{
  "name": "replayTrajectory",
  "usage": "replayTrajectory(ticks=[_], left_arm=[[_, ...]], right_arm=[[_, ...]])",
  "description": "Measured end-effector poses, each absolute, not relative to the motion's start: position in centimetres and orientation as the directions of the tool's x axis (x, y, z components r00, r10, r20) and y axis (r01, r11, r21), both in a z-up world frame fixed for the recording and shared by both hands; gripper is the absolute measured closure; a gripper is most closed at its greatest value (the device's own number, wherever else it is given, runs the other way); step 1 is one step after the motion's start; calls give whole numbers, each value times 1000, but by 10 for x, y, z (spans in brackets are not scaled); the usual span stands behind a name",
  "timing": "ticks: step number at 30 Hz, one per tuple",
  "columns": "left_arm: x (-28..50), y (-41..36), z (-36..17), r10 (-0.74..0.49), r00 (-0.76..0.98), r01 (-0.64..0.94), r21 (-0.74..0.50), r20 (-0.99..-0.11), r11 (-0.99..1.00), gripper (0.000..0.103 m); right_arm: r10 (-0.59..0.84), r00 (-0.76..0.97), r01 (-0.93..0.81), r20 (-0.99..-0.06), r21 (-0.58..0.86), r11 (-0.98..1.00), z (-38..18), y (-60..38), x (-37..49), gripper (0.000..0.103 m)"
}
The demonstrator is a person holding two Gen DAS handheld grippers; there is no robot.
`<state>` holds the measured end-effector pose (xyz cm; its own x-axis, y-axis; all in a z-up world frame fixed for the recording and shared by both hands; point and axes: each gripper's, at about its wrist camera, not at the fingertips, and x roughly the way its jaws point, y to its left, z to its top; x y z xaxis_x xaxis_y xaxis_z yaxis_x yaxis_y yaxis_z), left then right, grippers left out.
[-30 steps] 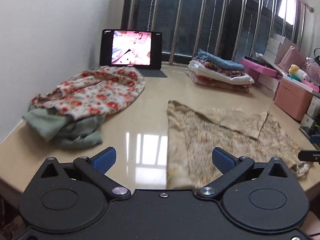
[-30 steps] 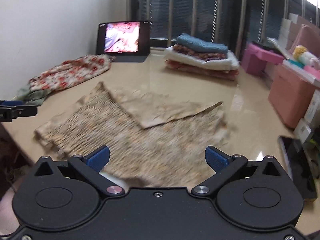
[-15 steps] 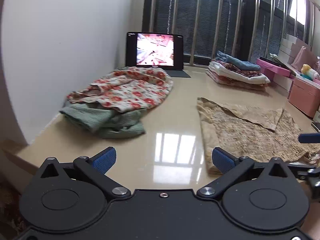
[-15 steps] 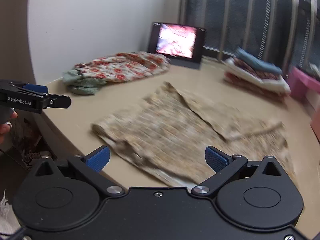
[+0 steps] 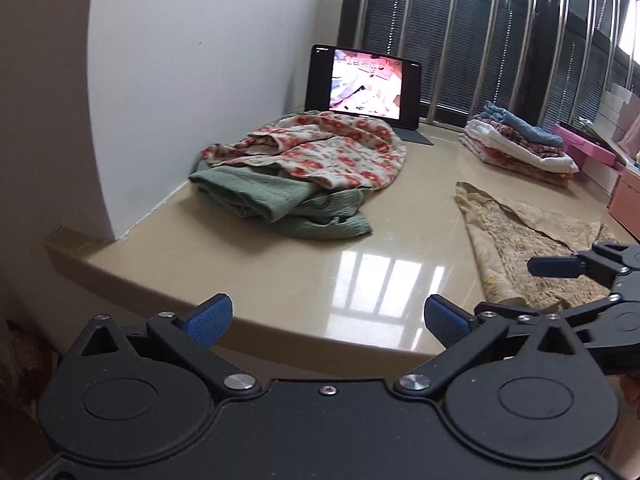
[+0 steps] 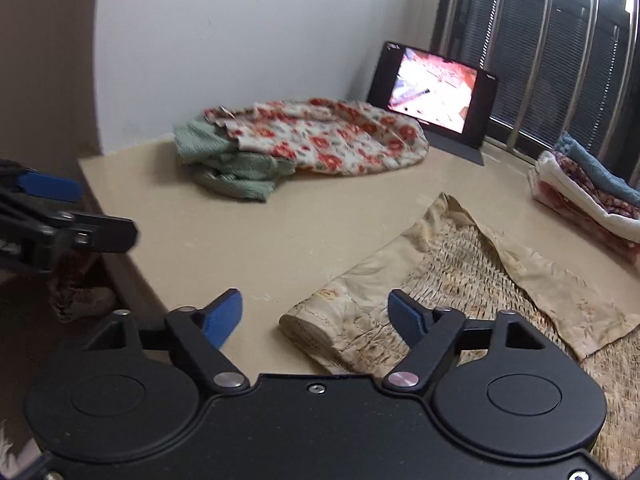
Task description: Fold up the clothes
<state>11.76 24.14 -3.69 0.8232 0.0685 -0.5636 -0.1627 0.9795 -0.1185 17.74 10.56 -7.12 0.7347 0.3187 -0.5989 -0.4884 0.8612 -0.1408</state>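
Several folded pieces (image 5: 520, 146) are sitting stacked; I'm narrowing my right claw (image 6: 316, 318), empty, over the beige garment (image 6: 460, 280), left claw (image 5: 328, 318) spread, two heaped (image 5: 304, 164) waiting.

The tabletop (image 5: 280, 264) was glossy beige. A white cloth (image 5: 332, 152) bore red flowers over a plain sage-green garment (image 5: 280, 200). The spread garment (image 6: 460, 272) was tan with faint print. The gripper fingertips (image 6: 222, 314) were blue.
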Motion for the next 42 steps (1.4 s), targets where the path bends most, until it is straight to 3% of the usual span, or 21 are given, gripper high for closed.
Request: replayTrajectory(ticks=[7,8,11,13,17,21,24,27,29,31,37,42], left_arm=[[123,235,-36,39,820,-130,-118,-571,984,0],[124,233,-35,37,822,-122,-113,-569,986,0],[126,227,-34,26,823,-107,-109,-567,988,0],[128,224,-35,22,818,-104,-110,-575,988,0],[134,217,-34,3,812,-87,-116,-584,989,0],[154,215,-23,-88,805,-32,-192,-586,981,0],[185,214,-18,-247,780,38,-349,-576,936,0],[227,204,-20,-361,736,51,-485,-572,873,10],[256,195,-31,-430,684,38,-561,-589,827,24],[283,185,-43,-490,631,12,-623,-602,782,27],[344,162,-61,-520,595,-99,-698,-613,709,37],[376,155,-66,-460,606,-205,-687,-649,697,64]], right_arm=[[284,725,-365,-627,-1,931,-76,101,187,40],[282,726,-356,-628,9,935,-76,98,189,51],[281,723,-340,-630,29,940,-75,89,193,70],[279,723,-341,-632,25,940,-75,86,194,74],[295,717,-366,-631,19,931,-74,81,194,96],[350,697,-373,-626,99,922,-72,63,200,99],[411,685,-367,-601,202,908,-66,44,201,99],[475,675,-363,-564,306,880,-59,24,198,99],[508,674,-357,-536,366,860,-56,12,195,99],[529,678,-353,-510,406,843,-52,0,191,99],[578,691,-350,-433,500,792,-46,-28,184,99],[605,692,-363,-395,534,764,-44,-42,182,99]])
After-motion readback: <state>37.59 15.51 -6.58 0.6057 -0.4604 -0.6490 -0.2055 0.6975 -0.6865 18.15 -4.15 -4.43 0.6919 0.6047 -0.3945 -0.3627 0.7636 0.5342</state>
